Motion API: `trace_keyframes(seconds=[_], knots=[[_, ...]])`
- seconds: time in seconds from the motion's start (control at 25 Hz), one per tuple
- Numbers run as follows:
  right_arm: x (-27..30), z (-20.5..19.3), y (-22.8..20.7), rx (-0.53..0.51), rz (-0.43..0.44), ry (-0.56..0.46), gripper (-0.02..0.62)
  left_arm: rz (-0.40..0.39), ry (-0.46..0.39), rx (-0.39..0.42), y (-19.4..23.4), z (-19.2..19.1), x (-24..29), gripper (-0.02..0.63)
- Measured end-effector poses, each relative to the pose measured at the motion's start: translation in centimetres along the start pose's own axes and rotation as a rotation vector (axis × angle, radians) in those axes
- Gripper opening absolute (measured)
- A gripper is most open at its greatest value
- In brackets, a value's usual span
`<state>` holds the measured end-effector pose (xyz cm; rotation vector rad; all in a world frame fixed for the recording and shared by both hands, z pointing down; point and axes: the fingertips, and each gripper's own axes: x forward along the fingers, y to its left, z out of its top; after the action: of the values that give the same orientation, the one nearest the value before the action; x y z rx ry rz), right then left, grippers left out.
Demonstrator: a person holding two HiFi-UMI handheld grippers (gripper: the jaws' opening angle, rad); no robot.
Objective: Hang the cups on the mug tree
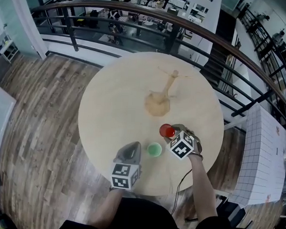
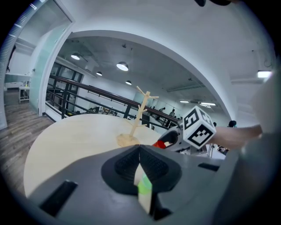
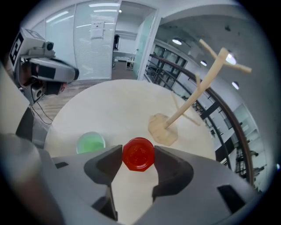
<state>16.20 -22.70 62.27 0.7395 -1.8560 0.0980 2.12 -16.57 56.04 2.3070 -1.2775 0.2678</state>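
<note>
A bare wooden mug tree (image 1: 169, 86) stands near the middle of the round table (image 1: 109, 119). In front of it my right gripper (image 1: 174, 131) is shut on the red cup (image 1: 166, 131). The right gripper view shows both jaws pressed on the sides of the red cup (image 3: 138, 154). A green cup (image 1: 154, 149) stands on the table just nearer than the red one, between the two grippers. My left gripper (image 1: 134, 146) hovers left of the green cup, its jaws together with only a thin slit. It holds nothing.
The table's near edge (image 1: 148, 193) lies just below both grippers. A dark curved railing (image 1: 139, 12) runs behind the table. Wooden floor (image 1: 42, 110) lies to the left. A white gridded board (image 1: 263, 157) stands at the right.
</note>
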Motion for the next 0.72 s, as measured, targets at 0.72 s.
trace_keyframes(seconds=[0.72], knots=[[-10.3, 9.3, -2.2, -0.362, -0.533, -0.163, 0.235, -0.032, -0.056, 0.029, -1.2, 2.8, -0.5, 0.012]])
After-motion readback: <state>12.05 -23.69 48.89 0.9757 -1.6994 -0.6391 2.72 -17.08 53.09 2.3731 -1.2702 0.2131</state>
